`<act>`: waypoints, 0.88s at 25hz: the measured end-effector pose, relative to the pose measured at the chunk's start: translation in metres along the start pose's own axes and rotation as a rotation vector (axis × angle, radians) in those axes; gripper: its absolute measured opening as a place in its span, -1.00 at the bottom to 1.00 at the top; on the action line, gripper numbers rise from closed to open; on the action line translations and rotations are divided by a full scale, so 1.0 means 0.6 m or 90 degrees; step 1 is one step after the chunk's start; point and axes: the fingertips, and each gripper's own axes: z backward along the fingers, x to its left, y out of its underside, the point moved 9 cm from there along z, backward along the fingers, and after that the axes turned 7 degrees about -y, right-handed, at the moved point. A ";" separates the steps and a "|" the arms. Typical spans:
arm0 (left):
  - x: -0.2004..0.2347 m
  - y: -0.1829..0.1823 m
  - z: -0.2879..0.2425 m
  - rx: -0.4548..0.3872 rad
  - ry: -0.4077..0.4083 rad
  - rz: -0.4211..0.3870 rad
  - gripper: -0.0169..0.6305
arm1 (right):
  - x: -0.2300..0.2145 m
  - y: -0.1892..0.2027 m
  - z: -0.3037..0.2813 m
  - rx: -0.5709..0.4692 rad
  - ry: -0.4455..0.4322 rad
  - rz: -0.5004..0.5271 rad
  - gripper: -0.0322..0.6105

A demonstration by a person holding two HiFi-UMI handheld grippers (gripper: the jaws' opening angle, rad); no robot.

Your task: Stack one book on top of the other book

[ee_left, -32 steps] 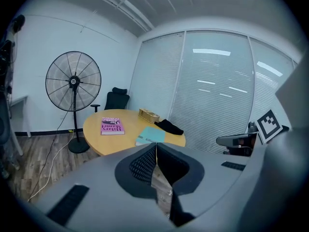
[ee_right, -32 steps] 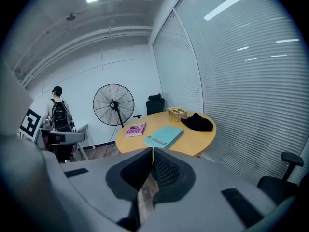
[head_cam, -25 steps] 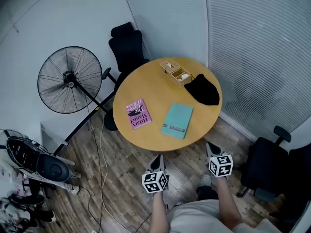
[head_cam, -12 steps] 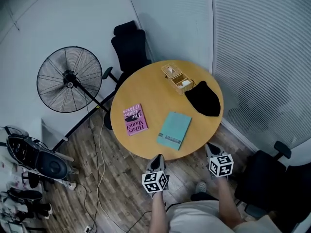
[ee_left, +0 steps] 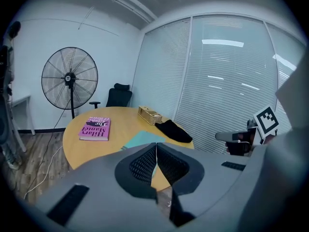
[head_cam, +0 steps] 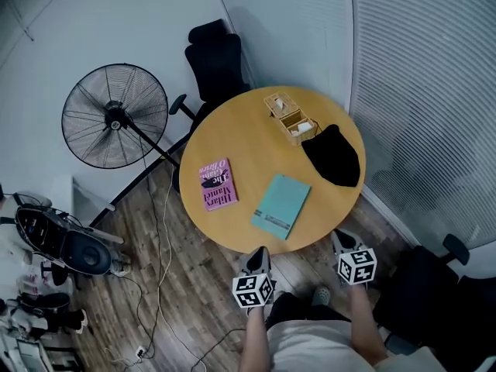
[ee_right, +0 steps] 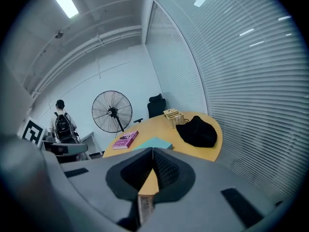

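A: The left gripper (head_cam: 259, 253) and right gripper (head_cam: 342, 239) are both pressed together, empty, short of the surface (head_cam: 248, 134).

B: The pink book (head_cam: 217, 183) and teal book (head_cam: 280, 205) lie flat, apart. Jaws kept closed might shove the teal book off the edge.

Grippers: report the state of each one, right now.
Left gripper: shut, nothing between the jaws.
Right gripper: shut, nothing between the jaws.
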 end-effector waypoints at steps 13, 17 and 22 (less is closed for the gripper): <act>0.068 -0.020 -0.050 0.014 -0.031 0.030 -0.86 | 0.006 -0.023 -0.092 0.040 -0.018 0.009 -0.83; 0.094 -0.038 -0.089 0.016 -0.021 0.035 -0.86 | 0.003 -0.037 -0.127 0.046 -0.002 0.008 -0.83; 0.131 -0.058 -0.150 0.033 0.002 0.033 -0.86 | 0.009 -0.045 -0.190 0.067 0.010 0.014 -0.83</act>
